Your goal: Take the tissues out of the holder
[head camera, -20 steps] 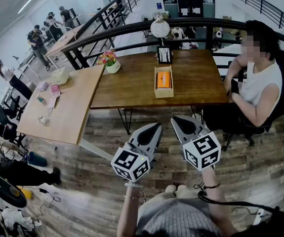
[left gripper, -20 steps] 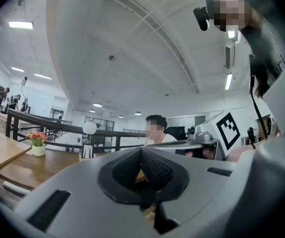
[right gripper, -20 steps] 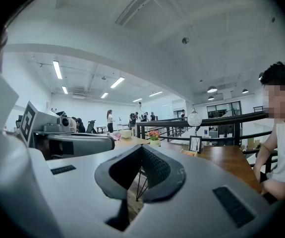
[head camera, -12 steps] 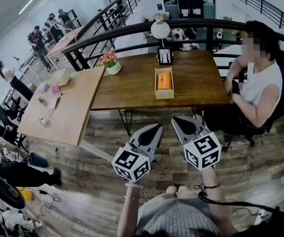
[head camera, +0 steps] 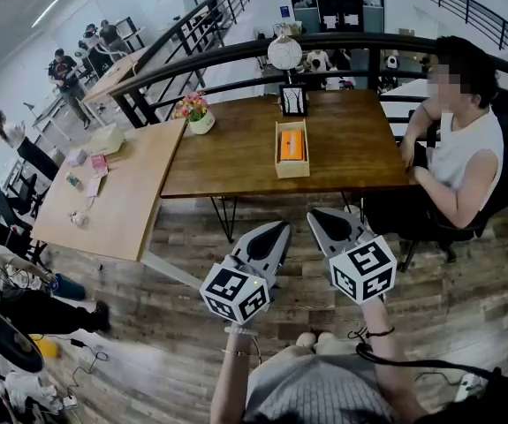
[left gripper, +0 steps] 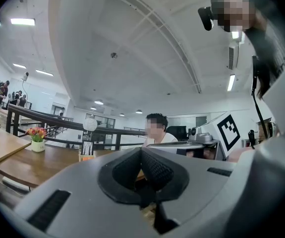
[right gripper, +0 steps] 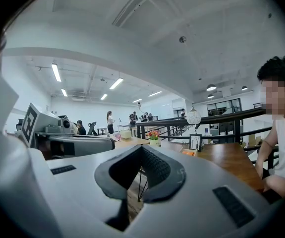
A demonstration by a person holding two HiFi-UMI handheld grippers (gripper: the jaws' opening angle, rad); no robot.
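The tissues [head camera: 292, 143] are a single orange pack lying flat in an open-topped wooden holder [head camera: 280, 160]. The holder stands on the dark wooden table [head camera: 360, 148], near the middle of its front edge, with one short end toward that edge. The pack is probably light and soft, with a slick wrapper that gives under pressure. A shallow pinch on one end, or across its narrow width, looks safer than a hard squeeze. The holder also looks light and may ride up with the pack, so bracing one of its long walls with the other gripper seems wise.

The left gripper [head camera: 271, 234] and right gripper [head camera: 324, 221] hang side by side over the plank floor, well apart from the table. Each gripper's own view shows its jaws pressed together at the tips with nothing between them.

Behind the holder, toward the table's far edge, stand one small framed card [head camera: 294, 100] and one white globe lamp [head camera: 285, 51]. One flower pot [head camera: 200, 117] sits at the far left corner. One person [head camera: 466, 148] is seated at the table's right end. A second, paler table [head camera: 121, 193] adjoins on the left and carries small clutter.
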